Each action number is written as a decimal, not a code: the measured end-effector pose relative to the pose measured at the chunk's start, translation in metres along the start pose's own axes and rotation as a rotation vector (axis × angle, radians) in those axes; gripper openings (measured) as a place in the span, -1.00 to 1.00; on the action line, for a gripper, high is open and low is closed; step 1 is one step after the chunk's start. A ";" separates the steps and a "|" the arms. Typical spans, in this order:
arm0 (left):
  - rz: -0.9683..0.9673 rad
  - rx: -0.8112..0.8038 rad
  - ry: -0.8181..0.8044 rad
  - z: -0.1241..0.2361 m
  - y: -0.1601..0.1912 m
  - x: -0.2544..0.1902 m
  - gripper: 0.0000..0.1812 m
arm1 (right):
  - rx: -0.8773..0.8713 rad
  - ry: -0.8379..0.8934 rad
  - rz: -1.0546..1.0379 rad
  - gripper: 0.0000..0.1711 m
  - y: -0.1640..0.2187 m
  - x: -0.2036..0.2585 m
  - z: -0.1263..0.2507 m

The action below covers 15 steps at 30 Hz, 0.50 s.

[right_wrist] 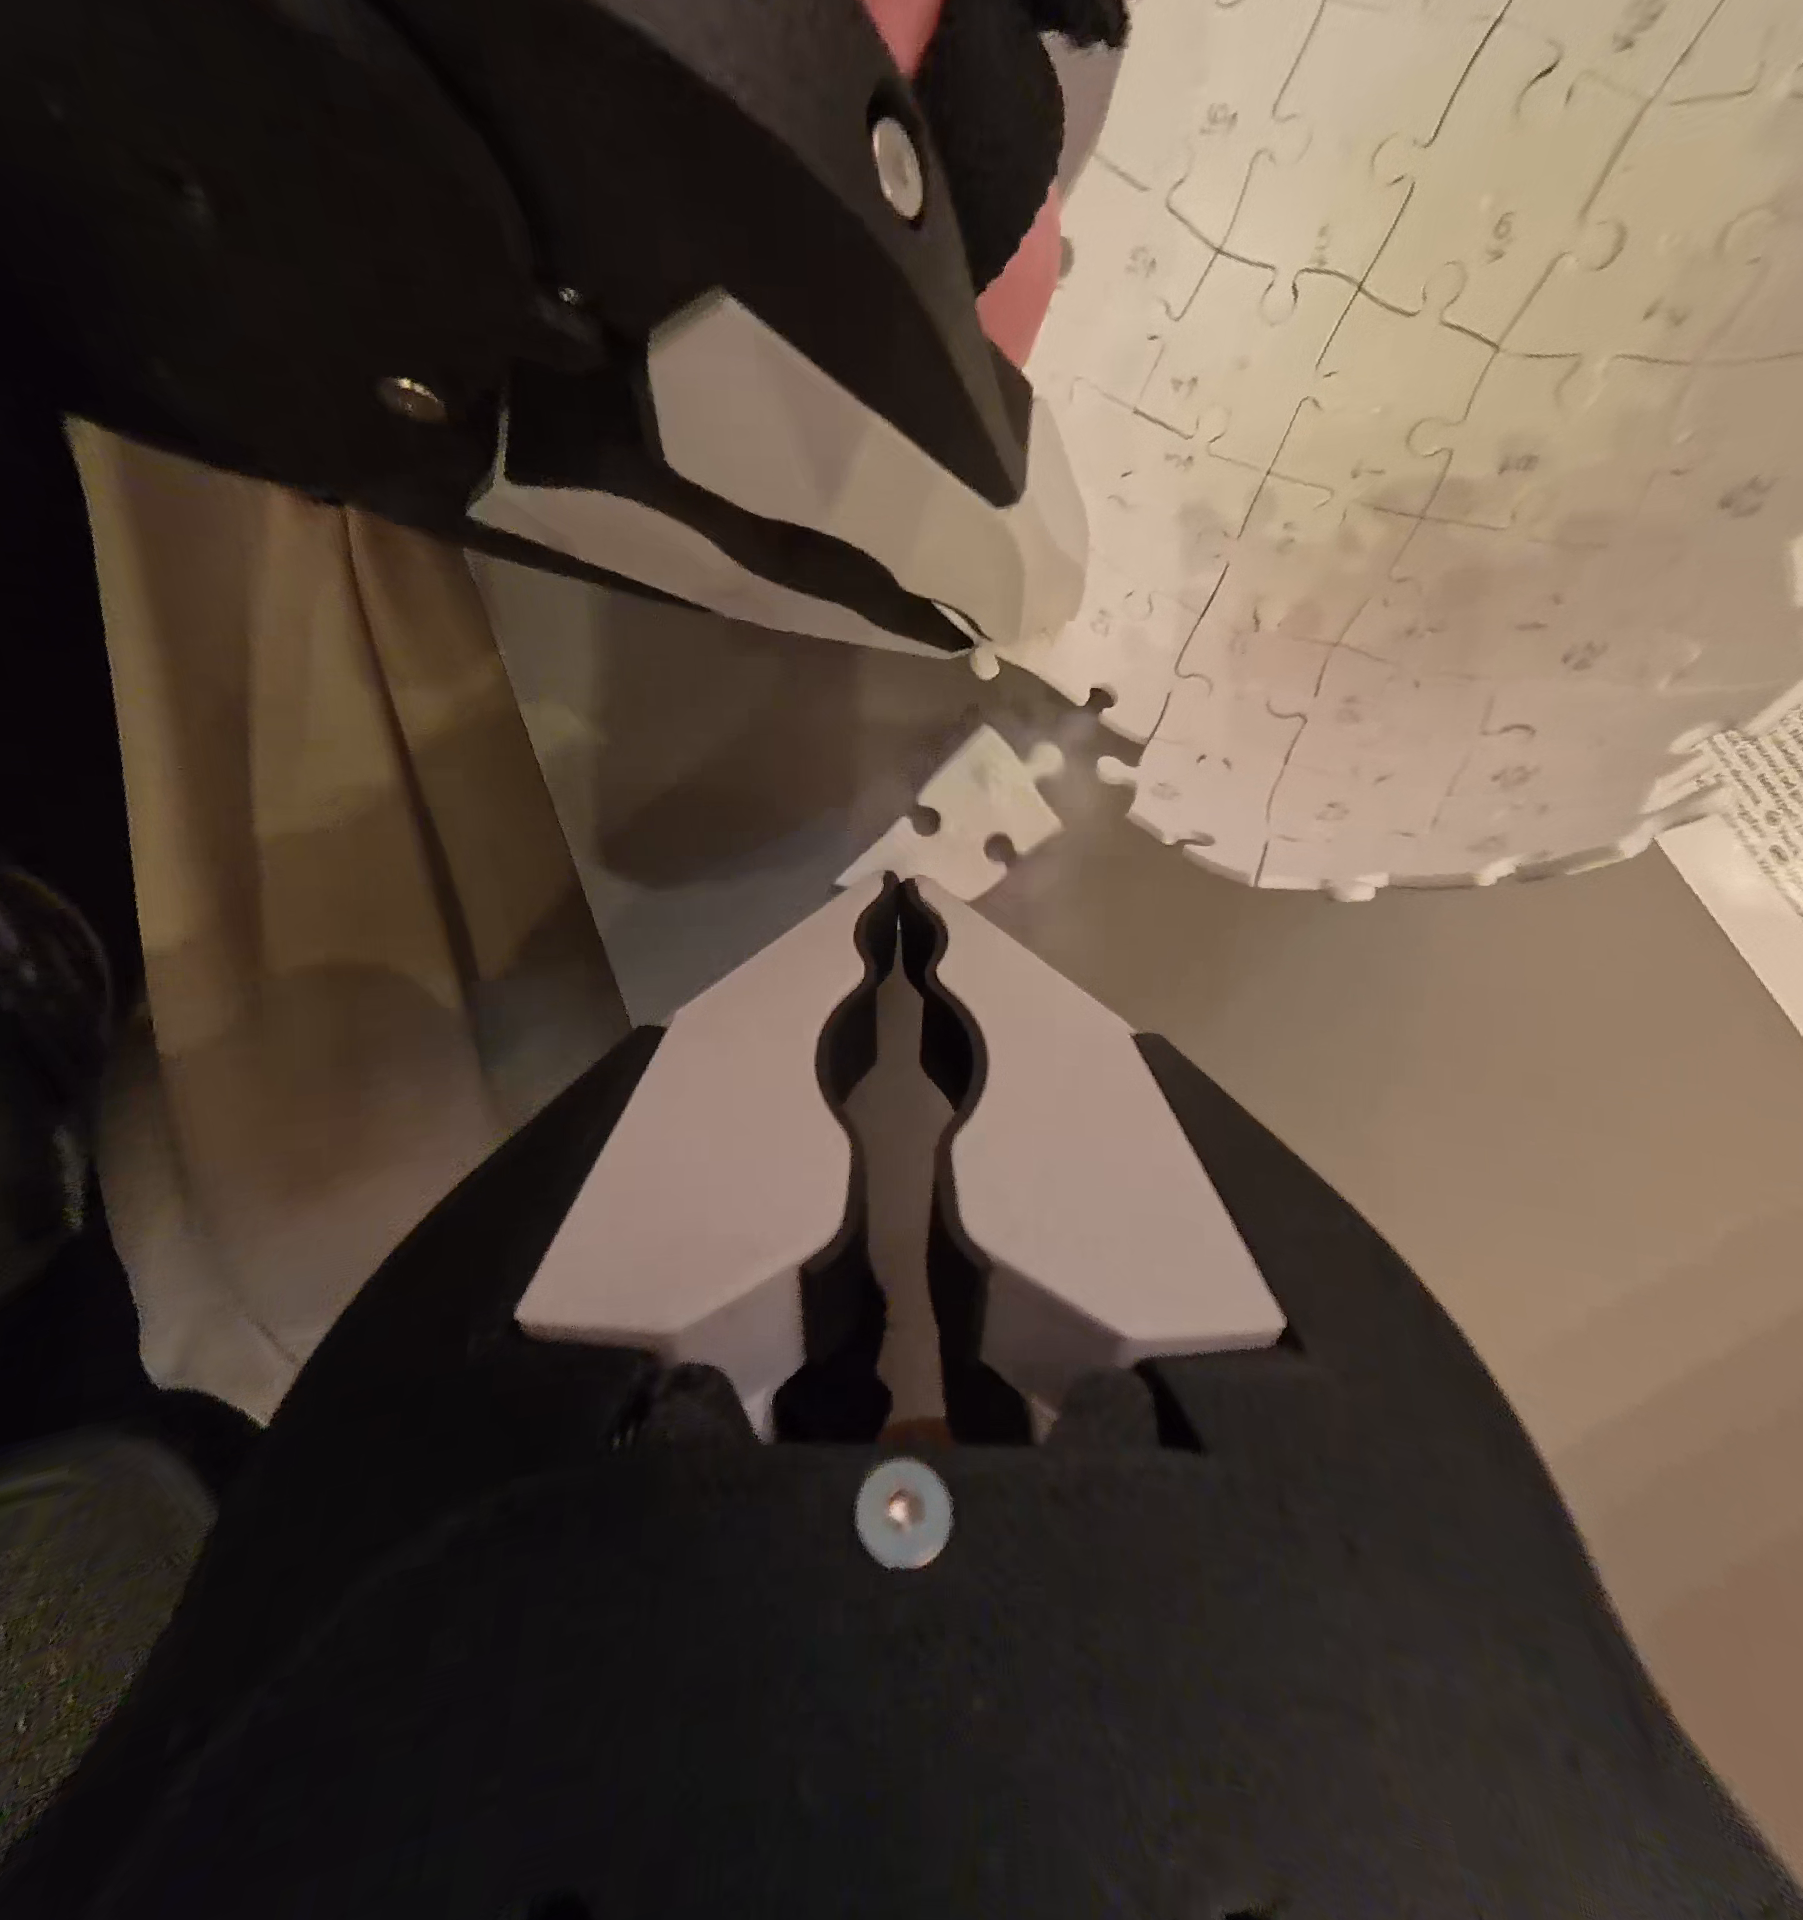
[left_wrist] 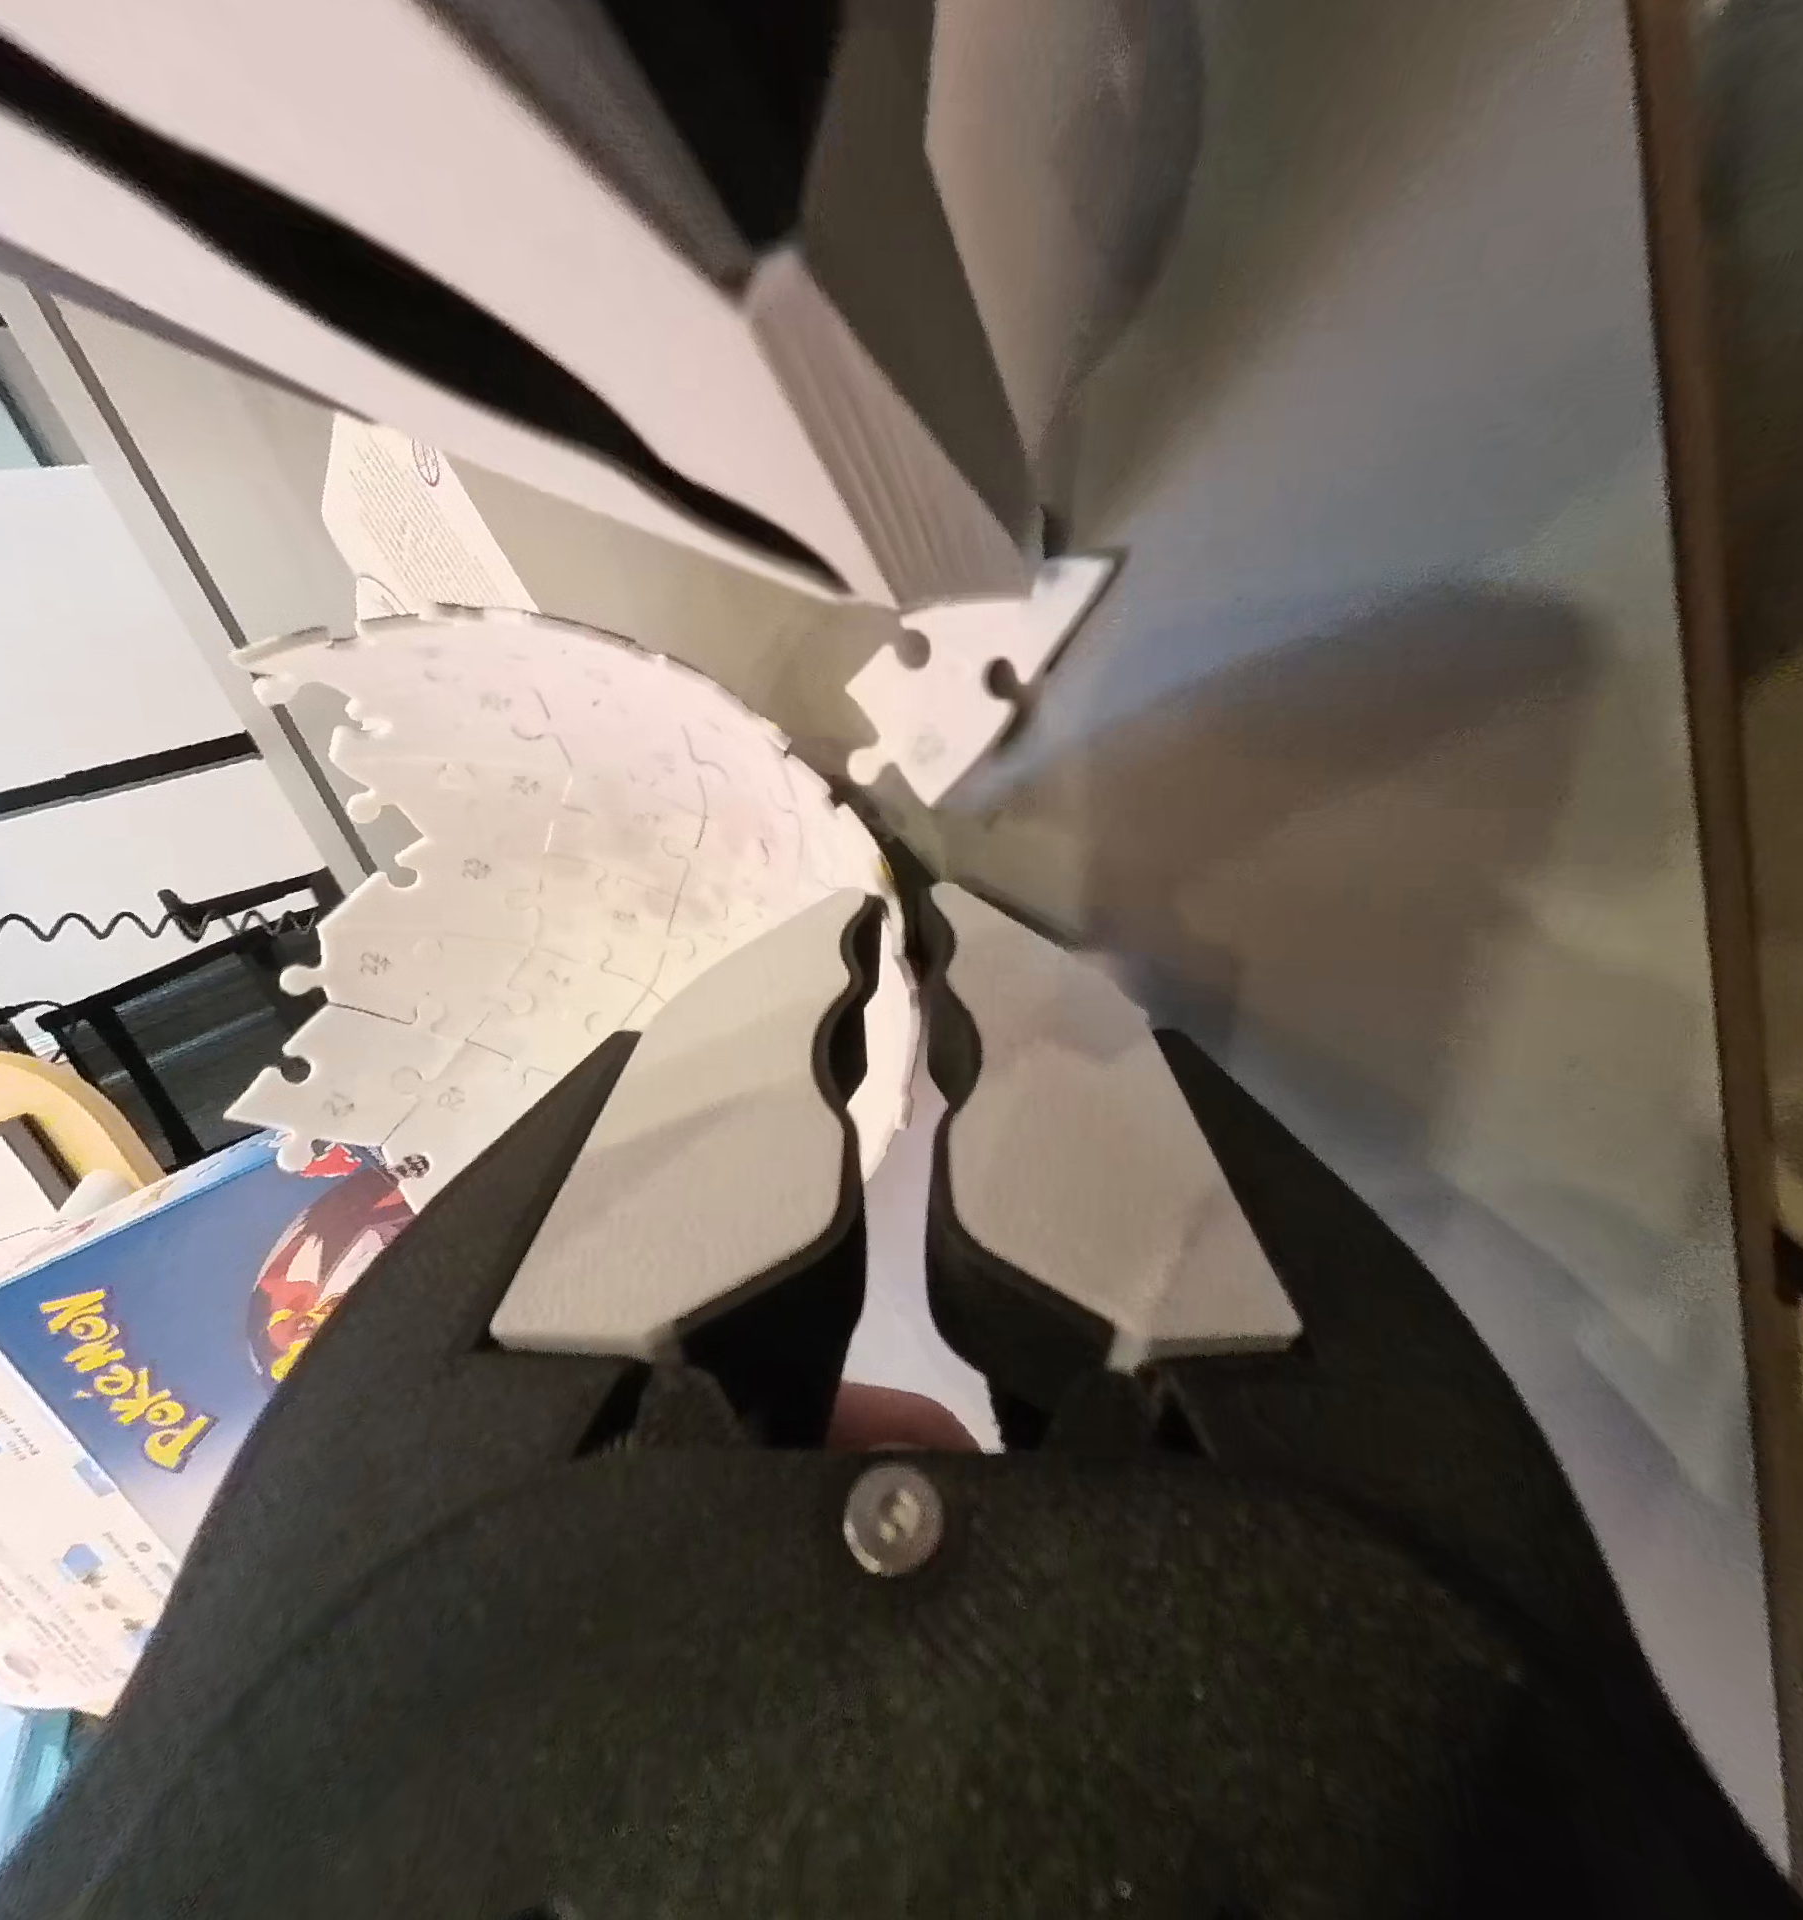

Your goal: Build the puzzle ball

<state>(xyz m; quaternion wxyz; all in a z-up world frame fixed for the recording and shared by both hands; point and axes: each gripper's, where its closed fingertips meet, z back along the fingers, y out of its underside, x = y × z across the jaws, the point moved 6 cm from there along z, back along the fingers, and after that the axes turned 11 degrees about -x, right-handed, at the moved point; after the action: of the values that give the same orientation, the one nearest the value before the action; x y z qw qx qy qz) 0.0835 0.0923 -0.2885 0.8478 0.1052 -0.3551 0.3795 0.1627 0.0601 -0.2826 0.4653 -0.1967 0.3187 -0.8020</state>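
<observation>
The left tongs [left_wrist: 902, 914] are clamped on the rim of the half-built puzzle ball [left_wrist: 564, 831], a curved white shell of joined pieces with its inner, numbered side facing the camera and its jagged open edge off to the left of the tongs. The right tongs [right_wrist: 902, 883] are pinched shut on a single loose puzzle piece [right_wrist: 980, 821], white with knobs and notches, held right at the tip. In the right wrist view that piece sits just beside the shell's lower edge, close to the spot where the left tongs grip it, though it's hard to tell if they're actually touching. A blue puzzle box [left_wrist: 149, 1351] lies down-left of the left tongs, and a printed leaflet [right_wrist: 1790, 831] rests on the grey worktop [right_wrist: 1396, 1143], far right of the right tongs.
</observation>
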 end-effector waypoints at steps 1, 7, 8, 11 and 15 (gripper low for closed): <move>-0.004 0.002 -0.001 0.000 0.000 0.000 -0.94 | 0.007 -0.012 0.013 -1.00 0.001 -0.001 0.002; -0.007 0.005 -0.004 0.000 -0.001 0.000 -0.94 | 0.013 -0.005 0.033 -1.00 0.000 -0.002 0.001; -0.010 0.007 -0.006 0.000 -0.001 0.000 -0.94 | 0.007 -0.005 0.027 -1.00 0.000 -0.002 0.000; -0.027 0.006 -0.010 0.000 -0.001 -0.001 -0.94 | 0.003 -0.001 0.018 -1.00 -0.001 -0.002 -0.001; -0.050 0.010 -0.014 0.001 -0.001 -0.002 -0.94 | -0.012 0.015 0.029 -1.00 -0.005 -0.002 0.001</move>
<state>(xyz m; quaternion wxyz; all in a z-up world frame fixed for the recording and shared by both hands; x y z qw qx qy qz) 0.0832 0.0901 -0.2894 0.8540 0.1211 -0.3564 0.3591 0.1611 0.0632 -0.2788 0.4732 -0.1890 0.3296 -0.7948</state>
